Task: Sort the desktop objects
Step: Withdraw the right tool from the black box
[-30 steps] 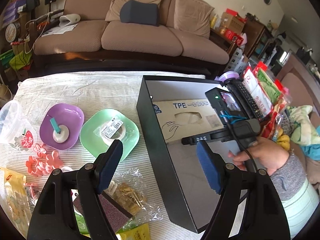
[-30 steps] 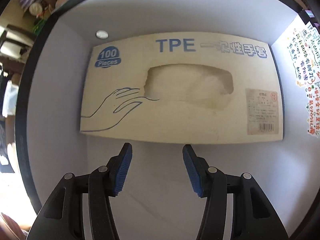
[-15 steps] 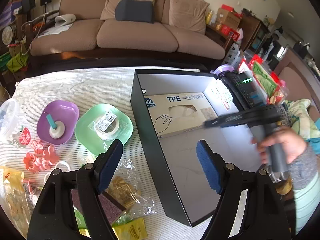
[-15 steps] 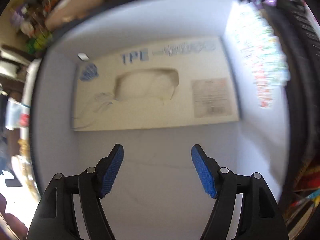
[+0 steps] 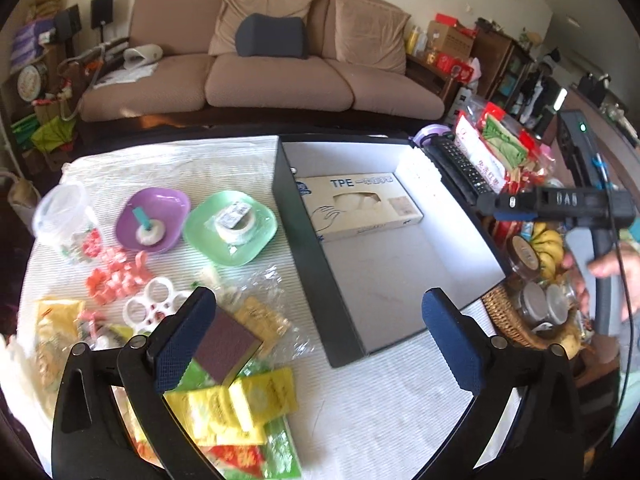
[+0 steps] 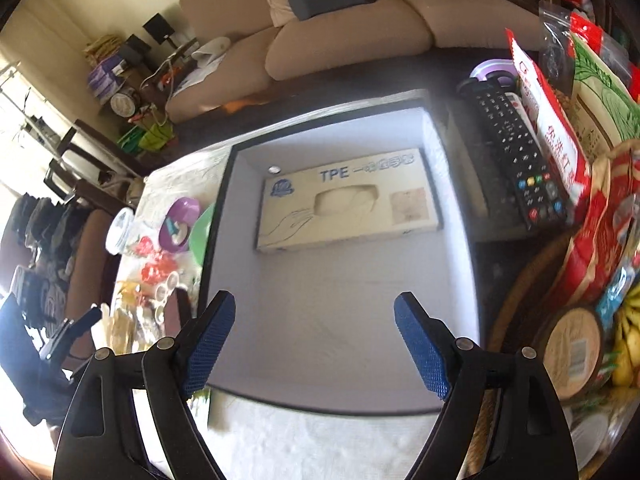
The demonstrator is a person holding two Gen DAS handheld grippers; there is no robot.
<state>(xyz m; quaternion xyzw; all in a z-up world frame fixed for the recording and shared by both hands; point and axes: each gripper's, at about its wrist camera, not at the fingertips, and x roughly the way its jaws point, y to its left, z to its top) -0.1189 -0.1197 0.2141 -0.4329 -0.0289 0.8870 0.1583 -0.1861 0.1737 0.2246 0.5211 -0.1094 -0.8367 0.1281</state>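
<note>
A black storage box with a white inside stands on the striped cloth; a beige TPE glove box lies flat at its far end, also in the right wrist view. My left gripper is open and empty above the box's near left corner. My right gripper is open and empty, held high above the box's near end; its body shows at right in the left wrist view. A brown sponge block and yellow packets lie by my left finger.
A purple dish and a green dish with tape sit left of the box, with pink clips and a clear jar. Right of the box are a remote, snack bags, bananas and a basket.
My right gripper has risen out of the box, drawn back to the right and opened wider. My left gripper has pulled back and up a little.
</note>
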